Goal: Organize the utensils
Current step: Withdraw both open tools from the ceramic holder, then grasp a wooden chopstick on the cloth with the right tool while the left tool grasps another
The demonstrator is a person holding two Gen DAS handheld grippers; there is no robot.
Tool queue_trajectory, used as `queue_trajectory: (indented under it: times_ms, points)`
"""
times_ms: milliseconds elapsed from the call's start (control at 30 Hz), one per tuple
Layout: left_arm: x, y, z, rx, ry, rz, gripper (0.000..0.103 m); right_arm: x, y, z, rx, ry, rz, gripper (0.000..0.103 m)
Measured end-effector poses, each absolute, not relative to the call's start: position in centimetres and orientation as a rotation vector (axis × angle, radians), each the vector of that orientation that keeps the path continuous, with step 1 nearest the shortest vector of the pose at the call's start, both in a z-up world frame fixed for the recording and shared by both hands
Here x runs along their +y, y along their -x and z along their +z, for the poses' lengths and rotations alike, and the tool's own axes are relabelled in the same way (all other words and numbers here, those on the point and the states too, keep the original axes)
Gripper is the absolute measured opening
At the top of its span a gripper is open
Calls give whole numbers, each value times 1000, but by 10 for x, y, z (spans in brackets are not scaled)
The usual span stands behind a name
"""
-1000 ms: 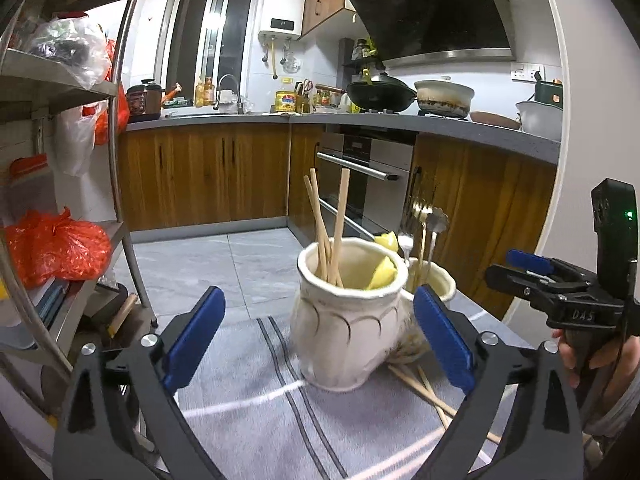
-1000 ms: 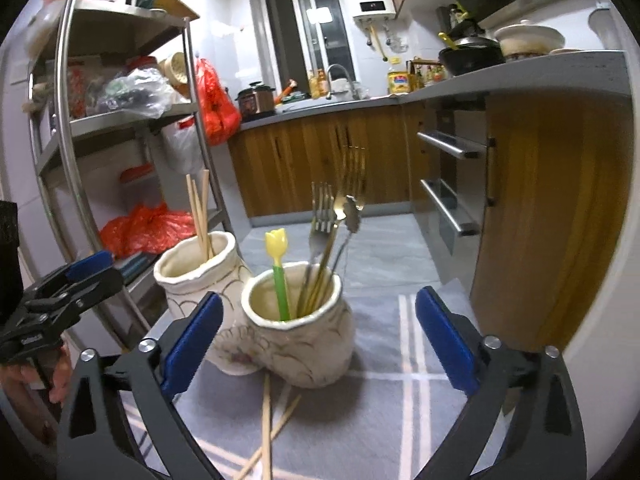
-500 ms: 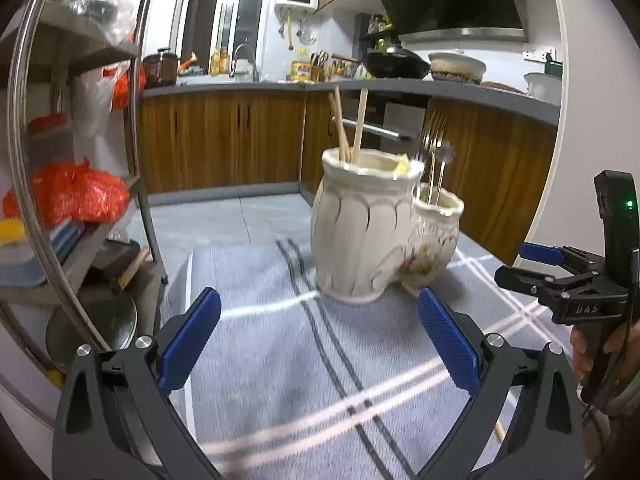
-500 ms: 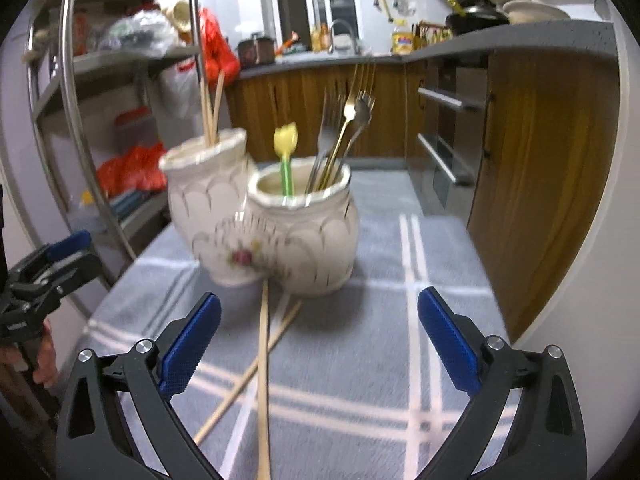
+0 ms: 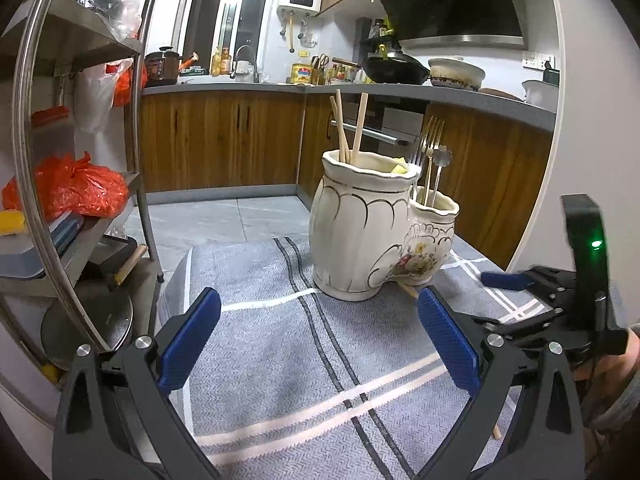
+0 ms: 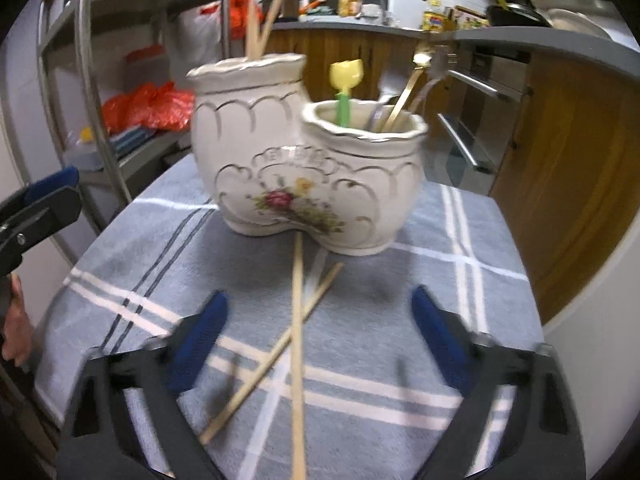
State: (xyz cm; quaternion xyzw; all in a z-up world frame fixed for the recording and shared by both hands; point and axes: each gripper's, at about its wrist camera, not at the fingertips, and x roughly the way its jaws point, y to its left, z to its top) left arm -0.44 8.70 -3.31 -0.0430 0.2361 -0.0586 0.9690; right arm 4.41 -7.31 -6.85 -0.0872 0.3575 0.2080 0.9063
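A white double ceramic holder (image 5: 372, 232) stands on the grey striped cloth (image 5: 280, 340); it also shows in the right wrist view (image 6: 304, 180). Its tall pot holds chopsticks (image 5: 348, 128); its short pot holds forks (image 5: 430, 148) and a yellow-topped green utensil (image 6: 344, 88). Two loose chopsticks (image 6: 296, 340) lie crossed on the cloth in front of the holder, between the fingers of my right gripper (image 6: 320, 336), which is open and empty just above them. My left gripper (image 5: 320, 336) is open and empty, short of the holder. The right gripper also shows in the left wrist view (image 5: 516, 284).
A metal shelf rack (image 5: 80, 160) with red bags (image 5: 76, 188) stands left of the table. Wooden kitchen cabinets (image 5: 220, 140) and an oven lie behind. A white wall (image 6: 592, 340) is close on the right. The cloth's edge (image 5: 176, 300) drops off at the left.
Both grippers have come lower and pulled back from the holder. The right gripper now hangs over the crossed loose chopsticks. Both stayed open.
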Motion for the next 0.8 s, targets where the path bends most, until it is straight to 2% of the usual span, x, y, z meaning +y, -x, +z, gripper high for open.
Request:
queue_trajectory:
  times_ms: [133, 233, 333, 500, 600, 800]
  points:
    - [86, 6, -33, 473, 82, -123, 97, -59, -56, -75, 792, 194, 465, 38]
    - [84, 8, -33, 466, 67, -131, 97, -53, -62, -79, 831, 205, 481, 27]
    - [81, 8, -33, 469, 55, -138, 97, -49, -66, -79, 841, 223, 487, 21]
    - [80, 8, -33, 472, 53, -140, 97, -45, -71, -83, 861, 254, 472, 17]
    - [80, 6, -34, 480, 57, -139, 97, -44, -70, -82, 864, 265, 475, 7]
    - [74, 5, -34, 485, 38, -134, 97, -59, -57, -68, 814, 210, 485, 7]
